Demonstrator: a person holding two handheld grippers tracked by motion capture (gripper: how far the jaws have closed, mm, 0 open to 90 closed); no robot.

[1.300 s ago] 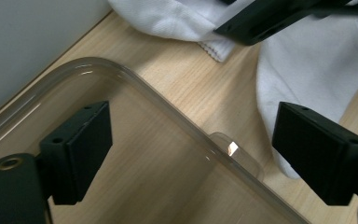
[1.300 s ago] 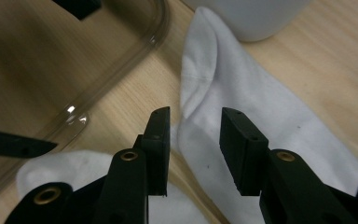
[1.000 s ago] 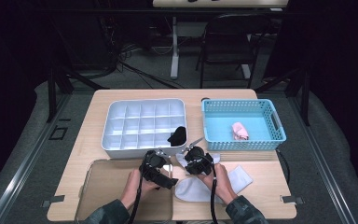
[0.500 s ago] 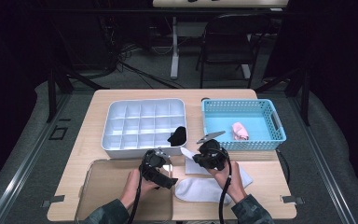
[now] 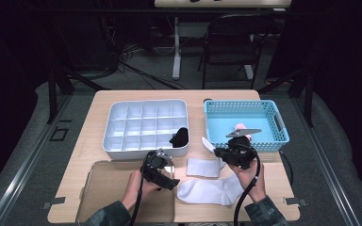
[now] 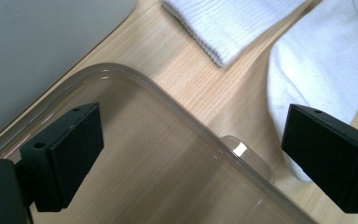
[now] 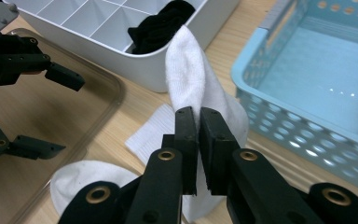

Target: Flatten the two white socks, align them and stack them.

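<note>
- Right gripper [image 7: 196,116]: jaws clamped on white sock [image 7: 186,79], lifted near table centre.
- Left gripper [image 6: 191,144]: jaws apart, nothing held, over clear tray [image 6: 168,154] at 7 o'clock.
- Done: black sock [image 5: 179,136] in divided organizer [image 5: 122,123].
- Left: second white sock [image 5: 207,190] at 6 o'clock unsorted.

On a wooden table [image 5: 99,117], a person's right gripper [image 5: 217,151] is pinching a white sock [image 5: 208,165] and holding one end of it up off the tabletop, while the rest is trailing down to a second white sock [image 5: 207,190] lying flat by the near edge. The left gripper [image 5: 167,176] is hovering with its jaws spread over the corner of a clear tray [image 5: 99,188]. Behind them, a white compartment box [image 5: 141,123] is holding a black sock [image 5: 180,136] in one near-right cell, and a blue basket [image 5: 273,123] is standing to its right with a pink item [image 5: 240,127] inside.
</note>
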